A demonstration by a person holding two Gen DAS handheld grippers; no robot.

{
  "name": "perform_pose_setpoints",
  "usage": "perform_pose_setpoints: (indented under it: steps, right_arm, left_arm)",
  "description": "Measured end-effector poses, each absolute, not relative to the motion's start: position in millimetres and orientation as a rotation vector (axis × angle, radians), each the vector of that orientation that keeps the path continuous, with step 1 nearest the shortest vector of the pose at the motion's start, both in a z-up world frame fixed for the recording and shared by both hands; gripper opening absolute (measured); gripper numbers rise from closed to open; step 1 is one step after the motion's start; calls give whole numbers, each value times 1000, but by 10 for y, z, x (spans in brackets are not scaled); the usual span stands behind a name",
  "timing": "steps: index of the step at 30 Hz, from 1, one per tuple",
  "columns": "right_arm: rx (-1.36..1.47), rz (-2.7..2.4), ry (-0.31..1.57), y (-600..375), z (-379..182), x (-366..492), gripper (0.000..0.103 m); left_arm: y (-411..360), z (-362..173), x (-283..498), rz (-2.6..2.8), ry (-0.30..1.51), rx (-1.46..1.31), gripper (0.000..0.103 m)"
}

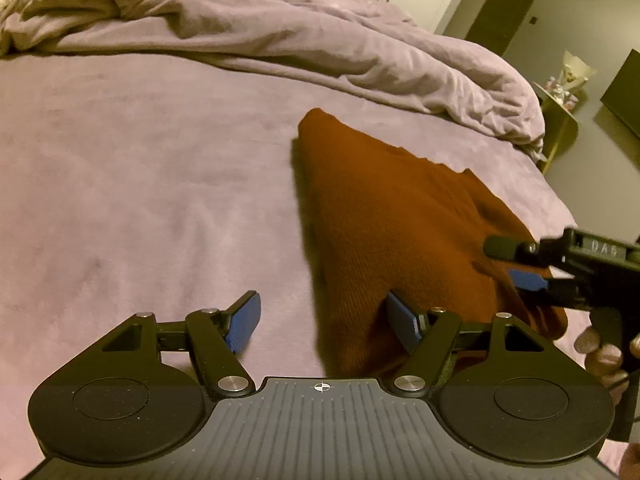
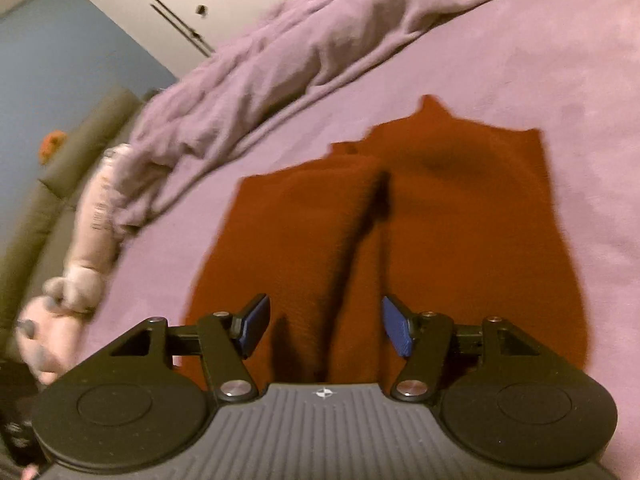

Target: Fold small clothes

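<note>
Left hand-held gripper hovers with jaws apart over the near left edge of a folded rust-red garment lying flat on a bed covered in mauve. Right hand-held gripper, gripped by a hand, is likewise spread wide above the cloth, clasping nothing. A rumpled duvet lies beyond.

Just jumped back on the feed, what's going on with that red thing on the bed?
A person is folding a rust-red knit garment on the purple bedsheet, a handheld gripper in each hand. It lies partly folded. Both the left gripper and the right gripper are open and hold nothing; the right one hangs over the garment's near end.
</note>
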State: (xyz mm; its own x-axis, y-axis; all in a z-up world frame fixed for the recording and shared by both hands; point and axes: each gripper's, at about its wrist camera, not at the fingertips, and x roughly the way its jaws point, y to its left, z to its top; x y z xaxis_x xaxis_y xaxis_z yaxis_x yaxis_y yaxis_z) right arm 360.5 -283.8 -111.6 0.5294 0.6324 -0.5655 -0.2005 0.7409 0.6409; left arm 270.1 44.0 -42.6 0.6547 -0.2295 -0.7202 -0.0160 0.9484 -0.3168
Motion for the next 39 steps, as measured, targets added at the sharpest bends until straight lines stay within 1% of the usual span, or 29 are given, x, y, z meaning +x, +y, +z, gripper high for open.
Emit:
perform_pose_setpoints:
  steps: [3, 5, 6, 7, 8, 10, 13, 14, 16, 18, 20, 22, 25, 27, 30, 32, 33, 34, 39]
  right_arm:
    - [568, 576, 888, -2743, -1139, 3680, 62]
    - [561, 554, 899, -2663, -1180, 3741, 60]
    - [563, 553, 900, -2639, -1187, 3761, 52]
    - [550, 540, 898, -2608, -1181, 3770, 30]
    - [515, 536, 891, -2550, -1157, 3774, 20]
    - [401, 521, 859, -2436, -1062, 3722, 17]
    - [122, 459, 733, -2197, -787, 3549, 15]
    - [74, 447, 689, -2174, -698, 3496, 15]
    - [-11, 420, 598, -2173, -529, 3379, 15]
    - [-98, 382, 537, -2175, -440, 3296, 15]
    - [-165, 344, 511, -2238, -439, 3247, 15]
    - [-203, 296, 517, -2351, -500, 3265, 15]
    - [-292, 214, 523, -2499, -694, 3280, 15]
    - [-297, 205, 586, -2581, -891, 3332, 15]
    - [-277, 191, 602, -2700, -1103, 3383, 18]
    - [-213, 189, 598, -2783, -1028, 3392, 24]
    - [-192, 175, 600, -2816, -981, 3375, 29]
    - [-174, 159, 595, -2847, -931, 3352, 30]
    - [-110, 187, 505, -2844, -711, 2918, 30]
  left_arm:
    - [439, -428, 2713, -128, 856, -305, 76]
    - [433, -426, 2713, -129, 855, -300, 76]
    - [431, -427, 2707, -130, 854, -298, 76]
    - [432, -424, 2704, -132, 855, -296, 76]
    - [431, -416, 2689, -129, 856, -290, 76]
    - [396, -386, 2632, -116, 853, -257, 76]
    - [294, -346, 2538, -102, 855, -192, 76]
    - [262, -342, 2524, -107, 854, -183, 76]
    - [190, -344, 2519, -124, 853, -172, 81]
    - [123, -344, 2535, -146, 864, -176, 83]
    - [30, -332, 2535, -172, 863, -173, 84]
    - [-77, -341, 2549, -199, 871, -162, 87]
    - [-239, -403, 2597, -222, 897, -146, 86]
    - [-333, -477, 2644, -193, 914, -106, 85]
    - [-320, -569, 2700, -186, 959, -142, 84]
    - [-253, -564, 2679, -187, 961, -163, 84]
    - [-220, -547, 2662, -182, 952, -158, 84]
    - [-186, -531, 2648, -176, 945, -153, 84]
    - [-117, -540, 2649, -172, 949, -190, 84]
